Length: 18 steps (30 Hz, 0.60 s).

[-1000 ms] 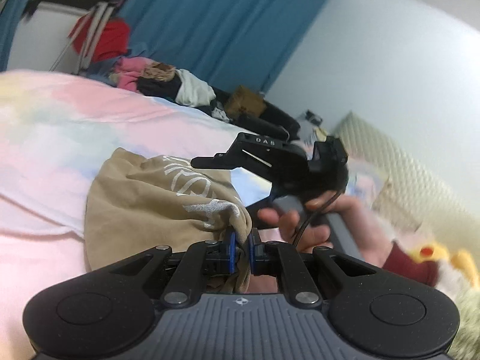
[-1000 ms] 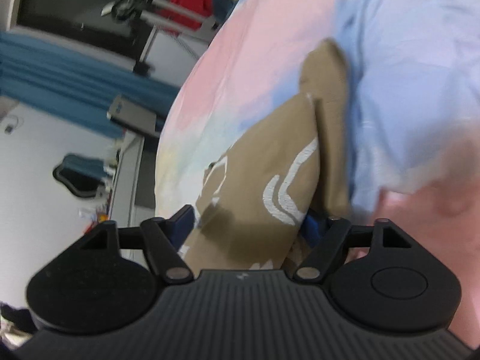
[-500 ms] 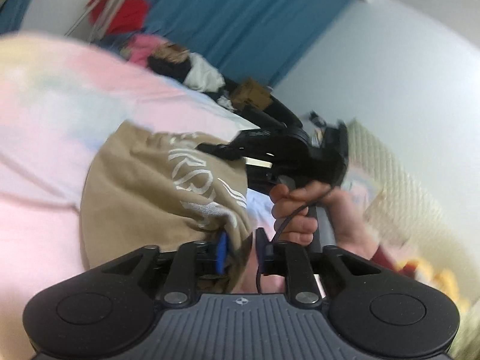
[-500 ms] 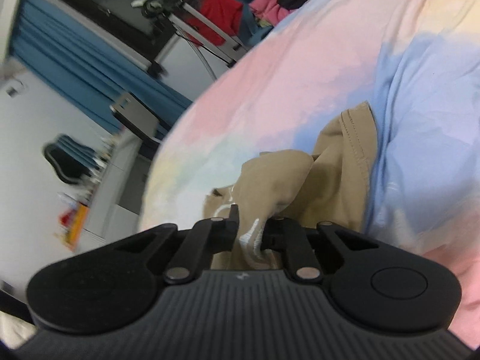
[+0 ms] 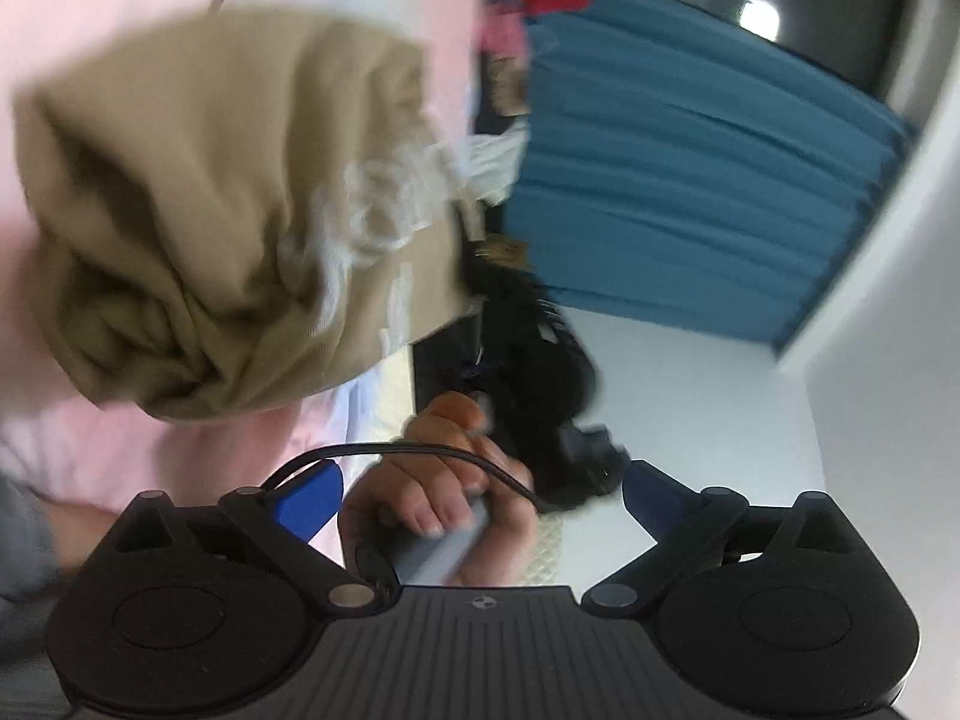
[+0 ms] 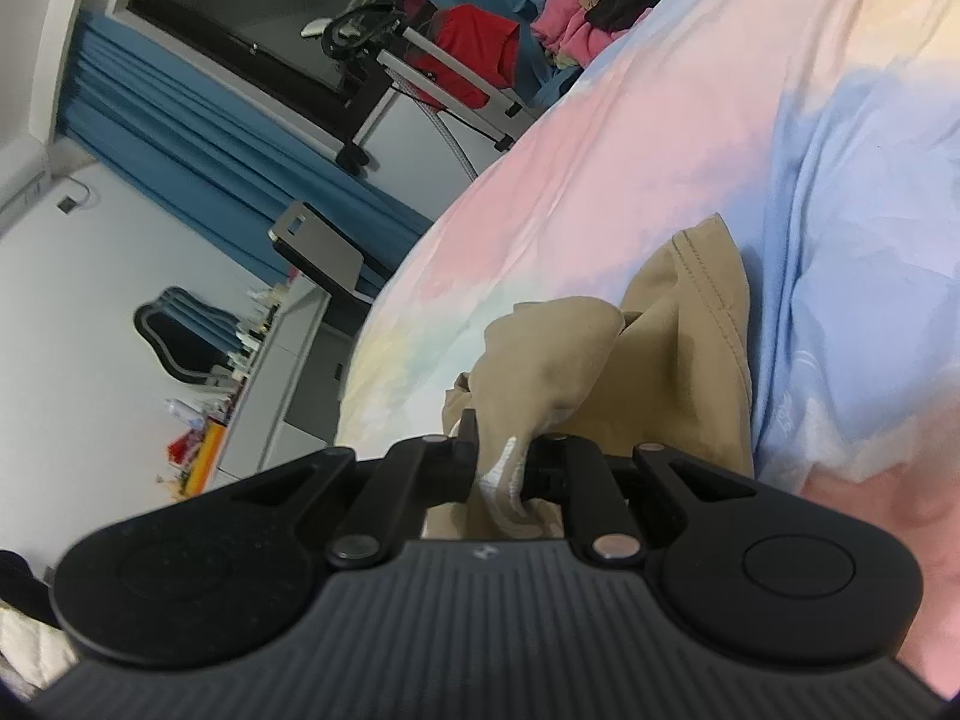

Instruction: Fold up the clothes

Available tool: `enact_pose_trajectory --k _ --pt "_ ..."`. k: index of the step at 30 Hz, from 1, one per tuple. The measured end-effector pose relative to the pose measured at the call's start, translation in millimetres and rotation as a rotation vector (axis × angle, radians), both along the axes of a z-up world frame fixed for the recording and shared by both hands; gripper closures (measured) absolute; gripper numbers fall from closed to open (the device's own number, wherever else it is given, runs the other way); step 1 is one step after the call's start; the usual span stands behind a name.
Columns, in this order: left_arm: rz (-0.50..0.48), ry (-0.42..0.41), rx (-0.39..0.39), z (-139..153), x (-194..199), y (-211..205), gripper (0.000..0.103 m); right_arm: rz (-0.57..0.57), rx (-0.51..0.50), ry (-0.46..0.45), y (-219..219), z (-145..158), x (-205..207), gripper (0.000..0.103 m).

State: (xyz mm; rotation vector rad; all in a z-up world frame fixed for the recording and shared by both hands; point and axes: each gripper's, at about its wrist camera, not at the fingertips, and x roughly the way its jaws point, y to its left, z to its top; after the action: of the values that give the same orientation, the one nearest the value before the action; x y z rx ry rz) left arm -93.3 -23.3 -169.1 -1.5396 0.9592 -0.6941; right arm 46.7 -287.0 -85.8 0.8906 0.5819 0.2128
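A tan shirt with white print [image 5: 198, 222] lies bunched on the pastel bedspread [image 5: 90, 18]; the left wrist view is tilted and blurred. My left gripper [image 5: 480, 495] stands open and holds nothing, and between its blue pads shows a hand [image 5: 438, 498] gripping the other tool's grey handle. In the right wrist view the same tan shirt [image 6: 678, 360] rises in a fold from the bedspread [image 6: 630, 168], and my right gripper [image 6: 503, 459] is shut on a bunch of its fabric with white print.
Blue curtains [image 5: 690, 192] and a white wall fill the right of the left wrist view. Beyond the bed stand a metal rack with a red garment [image 6: 474, 57], a pile of clothes [image 6: 594, 6], a desk and a dark chair [image 6: 174, 336].
My left gripper let go of the tan shirt, opened wide and swung into a tilted view. My right gripper, open around the shirt a second ago, has shut on a bunch of it.
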Motion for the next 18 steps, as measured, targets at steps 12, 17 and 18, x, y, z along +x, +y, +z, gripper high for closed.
enact_pose_trajectory --k 12,17,18 --pt "0.029 0.038 -0.060 -39 4 -8 0.005 -0.101 0.106 -0.017 -27 -6 -22 0.092" --pt "0.053 0.021 -0.029 -36 -2 8 0.005 -0.089 0.093 -0.015 -27 -6 -23 0.092" --pt "0.058 0.018 -0.023 -36 -3 12 0.004 -0.090 0.095 -0.013 -28 -7 -24 0.092"
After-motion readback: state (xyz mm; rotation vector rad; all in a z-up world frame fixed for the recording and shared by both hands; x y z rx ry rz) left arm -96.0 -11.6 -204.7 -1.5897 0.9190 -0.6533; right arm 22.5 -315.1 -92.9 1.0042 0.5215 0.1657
